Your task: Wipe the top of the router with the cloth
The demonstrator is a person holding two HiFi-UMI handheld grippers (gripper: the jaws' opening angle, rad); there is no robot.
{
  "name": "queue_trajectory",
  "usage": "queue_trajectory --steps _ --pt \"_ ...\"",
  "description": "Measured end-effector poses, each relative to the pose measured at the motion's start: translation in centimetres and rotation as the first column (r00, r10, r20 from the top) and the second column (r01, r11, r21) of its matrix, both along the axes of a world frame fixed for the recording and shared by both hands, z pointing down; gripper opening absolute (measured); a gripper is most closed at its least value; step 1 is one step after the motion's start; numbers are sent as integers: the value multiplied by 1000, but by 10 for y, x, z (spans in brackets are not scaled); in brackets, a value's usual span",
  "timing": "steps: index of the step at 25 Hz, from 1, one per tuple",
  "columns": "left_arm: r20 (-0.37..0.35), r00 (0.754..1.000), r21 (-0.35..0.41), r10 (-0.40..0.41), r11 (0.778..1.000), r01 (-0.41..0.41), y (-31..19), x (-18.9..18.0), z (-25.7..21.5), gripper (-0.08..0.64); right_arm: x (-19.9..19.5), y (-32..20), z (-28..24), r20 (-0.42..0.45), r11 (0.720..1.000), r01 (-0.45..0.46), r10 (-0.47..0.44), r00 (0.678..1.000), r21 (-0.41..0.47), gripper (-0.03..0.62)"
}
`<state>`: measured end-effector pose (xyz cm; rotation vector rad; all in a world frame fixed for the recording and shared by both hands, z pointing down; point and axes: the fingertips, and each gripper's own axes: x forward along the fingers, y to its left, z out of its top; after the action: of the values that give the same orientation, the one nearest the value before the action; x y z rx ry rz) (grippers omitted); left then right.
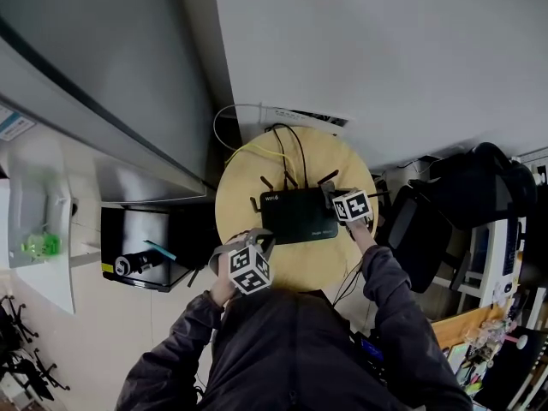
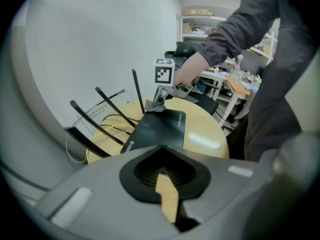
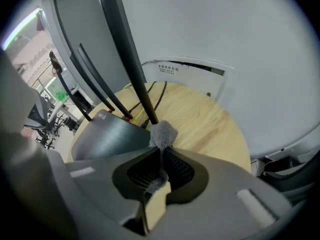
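Note:
A black router with several antennas lies on a round wooden table. At the router's far right corner my right gripper is shut on a small grey cloth, which rests against the base of an antenna at the edge of the router. The left gripper view shows that cloth touching the router top. My left gripper hovers at the table's near left edge, short of the router. Its jaws are shut with nothing between them.
Yellow and black cables run off the back of the table to a wall box. A black chair stands to the right. A dark low cabinet sits to the left. The wall is close behind.

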<state>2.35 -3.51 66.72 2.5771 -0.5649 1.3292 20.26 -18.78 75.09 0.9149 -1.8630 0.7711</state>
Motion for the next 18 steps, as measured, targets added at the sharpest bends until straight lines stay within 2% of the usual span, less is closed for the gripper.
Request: queue_trajectory --steps 4,7,11,18 --pt "-2 1000 -7 3 1000 -3 1 -4 2 2 6 -1 1 -8 999 -43 43 999 -3 29" --pt "-4 1000 -9 -3 1000 3 1 -10 2 2 -10 6 -5 45 998 -65 65 997 4 29" --pt "-4 1000 -5 4 1000 -4 1 -17 3 2 -60 23 -19 172 997 -71 68 983 10 29" --pt "-4 1000 7 20 1000 -20 5 -30 0 2 -162 54 -27 264 998 61 -59 963 -2 29"
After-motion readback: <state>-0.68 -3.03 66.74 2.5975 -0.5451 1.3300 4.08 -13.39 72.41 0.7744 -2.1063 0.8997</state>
